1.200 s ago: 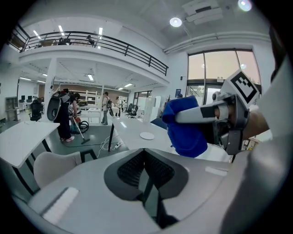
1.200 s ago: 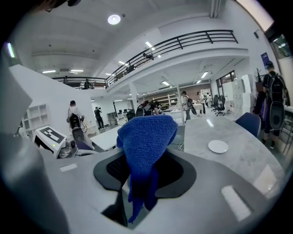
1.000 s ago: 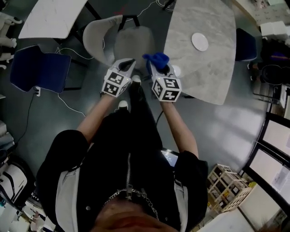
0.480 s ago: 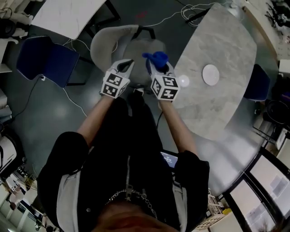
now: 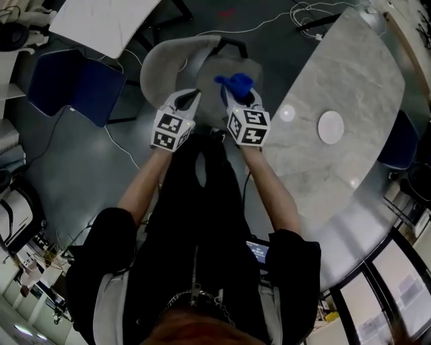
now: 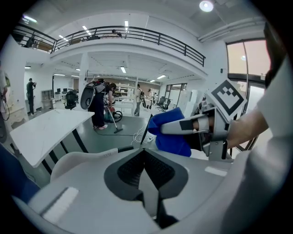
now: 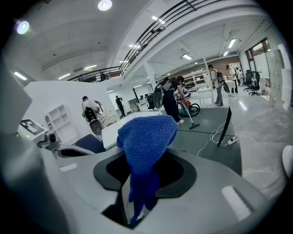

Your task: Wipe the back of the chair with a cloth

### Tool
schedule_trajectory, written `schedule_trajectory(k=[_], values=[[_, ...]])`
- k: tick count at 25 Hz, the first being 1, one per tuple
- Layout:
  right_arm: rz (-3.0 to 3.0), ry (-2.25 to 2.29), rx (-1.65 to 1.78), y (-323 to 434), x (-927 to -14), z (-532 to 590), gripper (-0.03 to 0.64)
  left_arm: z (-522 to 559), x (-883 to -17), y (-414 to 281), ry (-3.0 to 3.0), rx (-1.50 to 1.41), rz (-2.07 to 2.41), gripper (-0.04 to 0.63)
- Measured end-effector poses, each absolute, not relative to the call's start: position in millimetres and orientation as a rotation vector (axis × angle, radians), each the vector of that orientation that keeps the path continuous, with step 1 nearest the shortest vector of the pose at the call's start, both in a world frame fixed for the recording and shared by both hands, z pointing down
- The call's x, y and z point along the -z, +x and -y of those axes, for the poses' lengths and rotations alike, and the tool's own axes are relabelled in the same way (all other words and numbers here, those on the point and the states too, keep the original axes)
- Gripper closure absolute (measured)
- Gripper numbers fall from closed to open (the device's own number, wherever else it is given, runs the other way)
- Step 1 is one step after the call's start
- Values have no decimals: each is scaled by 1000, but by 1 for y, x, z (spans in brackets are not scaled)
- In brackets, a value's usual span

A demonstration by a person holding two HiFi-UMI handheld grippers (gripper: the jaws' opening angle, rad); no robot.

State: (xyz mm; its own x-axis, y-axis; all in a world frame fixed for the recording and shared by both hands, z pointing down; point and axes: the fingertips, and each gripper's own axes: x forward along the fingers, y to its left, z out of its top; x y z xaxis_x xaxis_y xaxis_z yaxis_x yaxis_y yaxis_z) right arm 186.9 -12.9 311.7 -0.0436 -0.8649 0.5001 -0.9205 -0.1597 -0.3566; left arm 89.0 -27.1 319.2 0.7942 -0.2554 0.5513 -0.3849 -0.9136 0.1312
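Note:
A light grey chair [image 5: 168, 57] with a curved back stands just ahead of me in the head view. Both grippers hover side by side over its near edge. My right gripper [image 5: 234, 93] is shut on a blue knitted cloth [image 5: 235, 83]. In the right gripper view the cloth [image 7: 145, 141] bunches above the jaws and hangs down between them. My left gripper [image 5: 190, 98] is shut with nothing in it, left of the cloth. In the left gripper view the cloth [image 6: 170, 133] and right gripper [image 6: 201, 125] show to the right, with the pale chair back [image 6: 77, 158] below left.
A grey marble table [image 5: 350, 74] with a white round disc [image 5: 330, 126] lies to the right. A blue chair [image 5: 77, 84] and a white table [image 5: 101, 20] are at the left. Cables [image 5: 269, 23] trail on the floor beyond. People [image 6: 101, 106] stand far off.
The head view has swung, so the marble table sits further right and the chair more central. Both grippers keep their places over the chair, and the cloth stays held.

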Motion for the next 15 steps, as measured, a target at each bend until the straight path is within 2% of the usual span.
schedule_trajectory(k=[15], values=[[1755,2194,-1153,205,-454,87,476,81,-407,104,2731,-806,440,584]])
